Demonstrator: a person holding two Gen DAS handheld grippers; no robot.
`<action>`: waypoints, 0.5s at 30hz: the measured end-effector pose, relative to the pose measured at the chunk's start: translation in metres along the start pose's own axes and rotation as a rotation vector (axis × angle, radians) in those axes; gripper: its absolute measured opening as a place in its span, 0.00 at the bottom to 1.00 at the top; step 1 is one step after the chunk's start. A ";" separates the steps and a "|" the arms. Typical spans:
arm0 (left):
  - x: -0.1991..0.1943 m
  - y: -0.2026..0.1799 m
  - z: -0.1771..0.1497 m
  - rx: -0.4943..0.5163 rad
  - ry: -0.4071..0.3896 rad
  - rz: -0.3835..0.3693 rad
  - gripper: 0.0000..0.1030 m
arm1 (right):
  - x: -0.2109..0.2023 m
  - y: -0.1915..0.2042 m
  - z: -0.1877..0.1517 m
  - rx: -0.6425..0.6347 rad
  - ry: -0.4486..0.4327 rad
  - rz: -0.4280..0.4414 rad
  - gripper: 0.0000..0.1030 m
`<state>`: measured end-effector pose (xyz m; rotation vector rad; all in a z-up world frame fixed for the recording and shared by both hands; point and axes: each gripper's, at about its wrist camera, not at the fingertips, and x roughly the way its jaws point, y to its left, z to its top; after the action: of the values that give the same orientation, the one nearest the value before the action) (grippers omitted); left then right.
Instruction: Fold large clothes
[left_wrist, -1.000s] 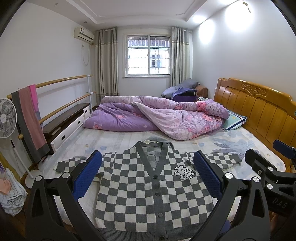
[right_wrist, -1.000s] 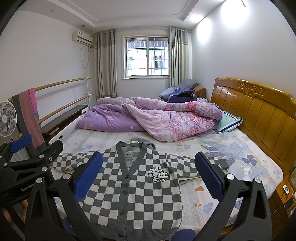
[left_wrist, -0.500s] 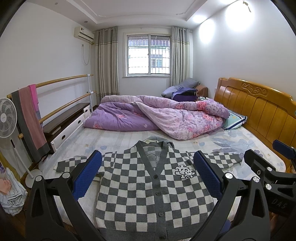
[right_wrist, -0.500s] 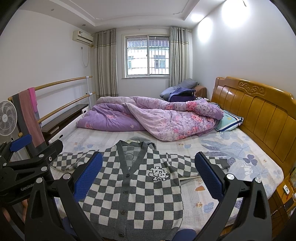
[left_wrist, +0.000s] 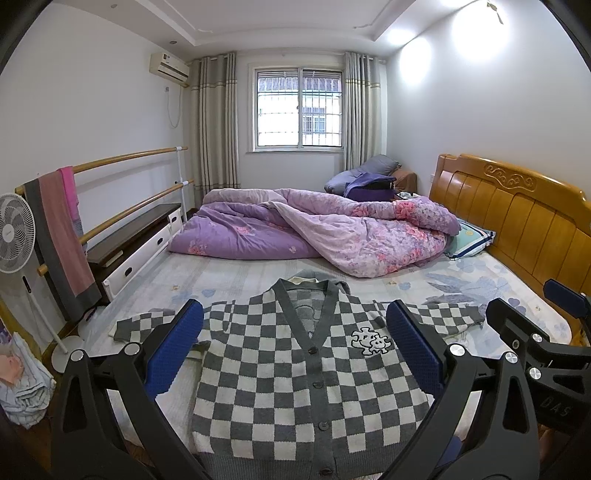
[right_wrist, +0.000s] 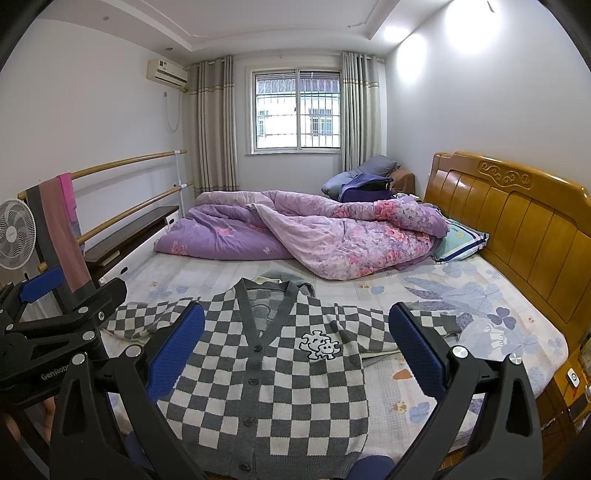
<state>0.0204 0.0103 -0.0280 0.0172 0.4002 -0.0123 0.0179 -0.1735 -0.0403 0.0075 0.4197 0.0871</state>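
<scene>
Further back, a rumpled purple quilt (left_wrist: 317, 232) fills the bed (left_wrist: 480, 280) behind the checkered cardigan (left_wrist: 306, 373), which lies flat at the near edge, buttoned, sleeves spread. Both the left gripper (left_wrist: 295, 350) and right gripper (right_wrist: 297, 350) hover above it, spread wide, gripping nothing.

White-walled bedroom, wooden headboard (left_wrist: 517, 206), barred window (left_wrist: 298, 109)

Bed (left_wrist: 229, 273): cardigan (left_wrist: 303, 373), quilt (left_wrist: 332, 232), perhaps pillow (left_wrist: 469, 238).
</scene>
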 end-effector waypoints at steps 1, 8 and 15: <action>0.000 0.000 0.000 0.000 0.000 -0.001 0.95 | 0.000 0.000 0.000 -0.001 0.000 0.000 0.93; 0.000 0.000 0.000 -0.001 0.001 -0.002 0.95 | -0.002 0.003 0.000 0.000 -0.001 -0.001 0.93; 0.000 0.001 0.000 -0.002 0.001 0.002 0.95 | -0.004 0.005 0.002 -0.001 -0.001 0.000 0.93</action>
<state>0.0210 0.0110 -0.0277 0.0156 0.4013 -0.0101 0.0150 -0.1688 -0.0366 0.0064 0.4188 0.0870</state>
